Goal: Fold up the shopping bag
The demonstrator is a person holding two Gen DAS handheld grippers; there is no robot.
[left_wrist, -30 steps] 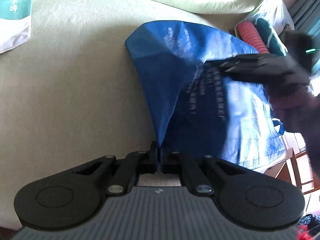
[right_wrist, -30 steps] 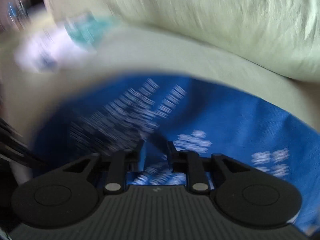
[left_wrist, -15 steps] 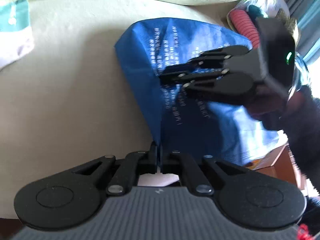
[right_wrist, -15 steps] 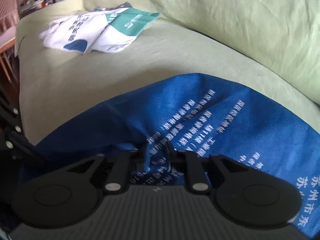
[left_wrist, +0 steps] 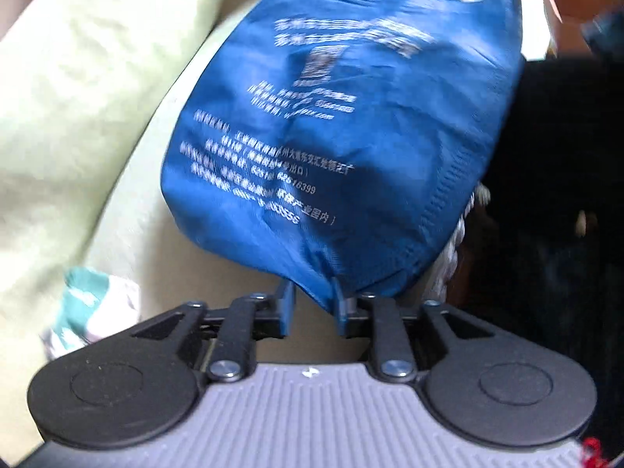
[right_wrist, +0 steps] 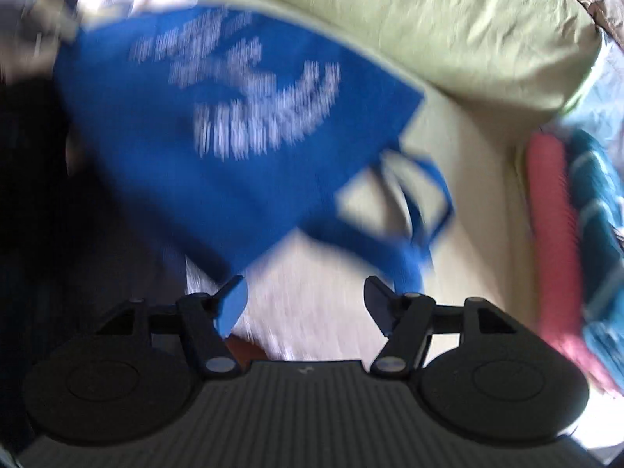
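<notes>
The blue shopping bag (left_wrist: 343, 124) with white print lies spread on the pale green sofa seat (left_wrist: 148, 179), the picture blurred by motion. My left gripper (left_wrist: 312, 308) is open by a narrow gap. The bag's near corner droops into that gap and rests against the right finger (left_wrist: 340, 310). In the right wrist view the bag (right_wrist: 218, 124) lies ahead and to the left, with its blue handles (right_wrist: 425, 210) trailing toward the right. My right gripper (right_wrist: 304, 300) stands wide open just short of the bag's edge, with nothing between its fingers.
The sofa's back cushion (left_wrist: 70, 78) runs along the left. A white and teal bag (left_wrist: 93, 296) lies near my left gripper. Pink and teal folded cloths (right_wrist: 561, 214) sit at the sofa's right end. A person's dark clothing (left_wrist: 565, 195) fills the right side.
Both grippers were shut on the bag's fabric and have opened, letting it go. Both views have swung round, and the bag now lies flatter with its handles out.
</notes>
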